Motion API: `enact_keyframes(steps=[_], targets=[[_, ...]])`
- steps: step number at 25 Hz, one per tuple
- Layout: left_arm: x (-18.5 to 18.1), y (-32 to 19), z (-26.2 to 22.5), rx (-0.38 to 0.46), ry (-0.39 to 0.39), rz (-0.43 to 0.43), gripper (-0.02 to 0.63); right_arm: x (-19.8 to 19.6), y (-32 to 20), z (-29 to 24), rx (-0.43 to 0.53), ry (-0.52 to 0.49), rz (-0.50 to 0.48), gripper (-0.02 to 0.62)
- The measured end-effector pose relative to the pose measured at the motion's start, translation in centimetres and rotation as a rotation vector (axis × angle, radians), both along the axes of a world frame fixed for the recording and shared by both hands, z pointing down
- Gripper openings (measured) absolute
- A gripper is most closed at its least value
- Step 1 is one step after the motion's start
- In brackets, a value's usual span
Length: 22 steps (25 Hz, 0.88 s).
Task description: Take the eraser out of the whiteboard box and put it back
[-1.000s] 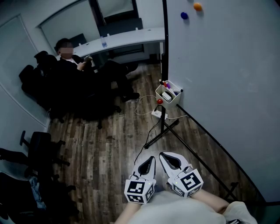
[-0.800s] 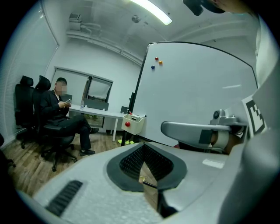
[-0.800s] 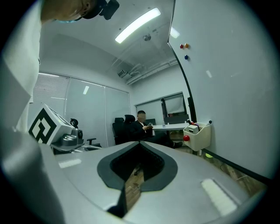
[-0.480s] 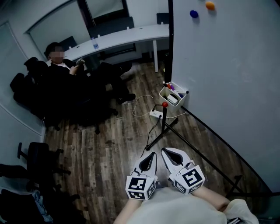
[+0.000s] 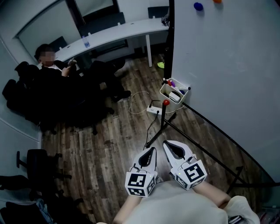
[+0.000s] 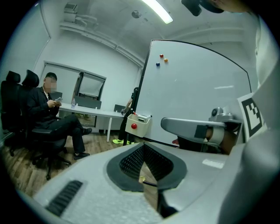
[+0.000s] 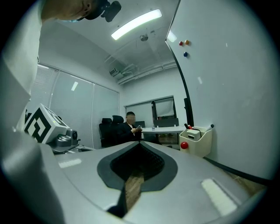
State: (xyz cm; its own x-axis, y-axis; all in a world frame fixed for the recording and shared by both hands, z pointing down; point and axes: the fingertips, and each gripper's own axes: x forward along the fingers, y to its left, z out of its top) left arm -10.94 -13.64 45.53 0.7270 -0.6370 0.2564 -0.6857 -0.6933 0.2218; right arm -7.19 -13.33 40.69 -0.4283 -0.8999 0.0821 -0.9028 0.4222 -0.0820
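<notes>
Status, head view:

1. Left gripper [image 5: 150,154]: I hold it low in the frame. Its jaws are brought together at the tips with nothing between them. The left gripper view confirms this: only a thin sliver of floor shows behind the closed tips.
2. Right gripper [image 5: 171,148]: it sits just beside the left one, at its 3 o'clock. The jaws are likewise fully closed and empty, and only wooden floor [image 5: 109,148] shows behind them in the right gripper view.
3. Whiteboard box [image 5: 168,93]: it is a white open-top container mounted at the lower edge of the whiteboard [image 5: 227,70]. It lies at about 12 o'clock from my grippers and well apart from both. A red round piece [image 5: 166,103] sits on its near face.
4. Eraser [image 5: 175,96]: the pale block lies inside the box, beside some markers. Neither gripper touches the eraser or the box.
5. Surroundings: a blue magnet [image 5: 198,6] is on the board at 12 o'clock, near the top edge. A seated person [image 5: 57,83] is at 10 o'clock, in front of a white table [image 5: 118,33].
</notes>
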Motion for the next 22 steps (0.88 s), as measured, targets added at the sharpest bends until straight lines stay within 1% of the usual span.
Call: enact_keyframes(steps=[4, 12, 17, 22], targets=[[0.2, -1.0, 0.1, -0.005, 0.002, 0.028, 0.005, 0.8, -1.1, -0.3, 0.009, 0.009, 0.048, 0.005], [0.9, -2.5, 0.1, -0.003, -0.004, 0.075, 0.005, 3.9, -2.8, -0.8, 0.025, 0.011, 0.174, 0.005], [0.8, -3.2, 0.2, -0.018, -0.002, 0.075, 0.005, 4.9, -3.5, -1.2, 0.031, 0.014, 0.209, 0.005], [1.5, -4.3, 0.5, -0.025, -0.007, 0.083, 0.005, 6.5, -4.8, -1.2, 0.03, 0.052, 0.251, 0.014]])
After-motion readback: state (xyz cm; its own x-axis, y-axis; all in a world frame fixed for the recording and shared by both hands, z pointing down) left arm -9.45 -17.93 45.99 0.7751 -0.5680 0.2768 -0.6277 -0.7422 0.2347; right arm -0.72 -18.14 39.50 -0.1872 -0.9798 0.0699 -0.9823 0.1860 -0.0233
